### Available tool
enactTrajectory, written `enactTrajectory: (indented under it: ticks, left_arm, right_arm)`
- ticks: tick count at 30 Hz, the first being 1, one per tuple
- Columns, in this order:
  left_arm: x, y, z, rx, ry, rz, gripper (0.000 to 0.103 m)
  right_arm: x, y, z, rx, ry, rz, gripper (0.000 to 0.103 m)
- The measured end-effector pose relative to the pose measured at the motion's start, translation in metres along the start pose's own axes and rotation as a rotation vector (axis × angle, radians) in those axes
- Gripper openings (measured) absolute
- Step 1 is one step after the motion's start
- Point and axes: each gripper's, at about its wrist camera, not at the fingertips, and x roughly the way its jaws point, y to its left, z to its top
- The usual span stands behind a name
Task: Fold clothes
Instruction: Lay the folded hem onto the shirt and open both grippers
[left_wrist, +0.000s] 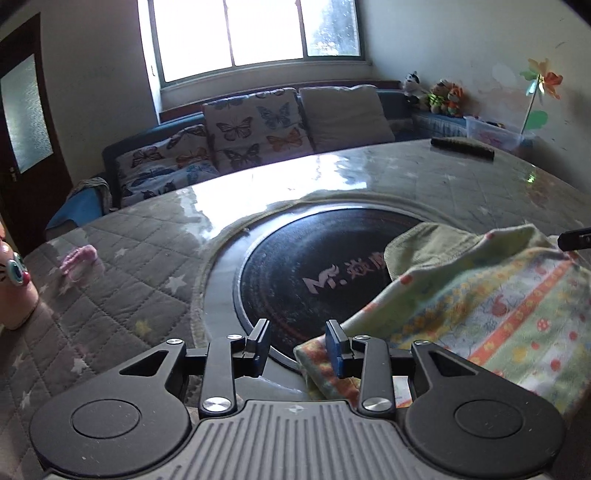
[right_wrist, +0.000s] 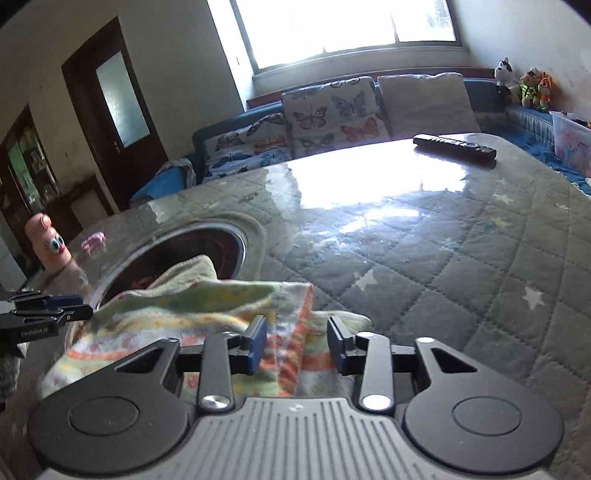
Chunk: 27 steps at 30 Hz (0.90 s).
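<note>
A small pastel cloth (left_wrist: 491, 310) with orange stripes, mushroom prints and a green lining lies crumpled on the quilted table, partly over the black round hotplate (left_wrist: 295, 266). My left gripper (left_wrist: 297, 345) stands open at the cloth's near left corner, which lies against its right finger (left_wrist: 334, 347) without being pinched. My right gripper (right_wrist: 297, 345) is open over the cloth's (right_wrist: 207, 306) right edge, with the orange-striped hem lying loose between its fingers. Each gripper shows in the other's view: the left gripper (right_wrist: 83, 305) at the cloth's left end, a tip of the right gripper (left_wrist: 574, 238) at the right margin.
A black remote (right_wrist: 454, 146) lies at the table's far right edge. A small pink item (left_wrist: 79, 260) and a finger-shaped toy with eyes (right_wrist: 48, 240) stand at the left. Beyond the table are a sofa with butterfly cushions (left_wrist: 255, 129), a plastic box (right_wrist: 570, 142) and a door (right_wrist: 118, 103).
</note>
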Motion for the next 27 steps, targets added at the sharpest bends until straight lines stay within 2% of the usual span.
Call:
enactTrajectory:
  ticks: [6,7,8,15,21,23,27]
  left_arm:
    - [-0.007,-0.012,0.006,0.026,-0.021,-0.036,0.035]
    - [-0.007,-0.015,0.006,0.029,-0.022,-0.043,0.035]
    - [-0.007,-0.018,0.007,0.032,-0.024,-0.051,0.035]
    - [-0.007,-0.032,0.017,0.059,-0.043,-0.103,0.035]
    - [0.006,-0.054,0.026,0.091,-0.026,-0.161,0.035]
    - [0.009,-0.06,0.029,0.101,-0.025,-0.176,0.035]
    - [0.016,-0.069,0.034,0.11,-0.022,-0.198,0.035]
  right_arm:
    - [0.011,0.007,-0.009,-0.012,0.03,-0.028,0.032]
    - [0.01,0.008,-0.009,-0.008,0.03,-0.026,0.023]
    - [0.008,0.008,-0.009,0.001,0.031,-0.02,0.006]
    - [-0.022,0.022,-0.004,-0.035,-0.028,-0.054,0.004]
    - [-0.004,0.012,-0.019,0.014,0.028,-0.086,0.006]
    - [-0.01,0.016,-0.015,0.004,0.004,-0.099,0.011]
    - [-0.021,0.03,-0.002,-0.056,-0.063,-0.09,0.012]
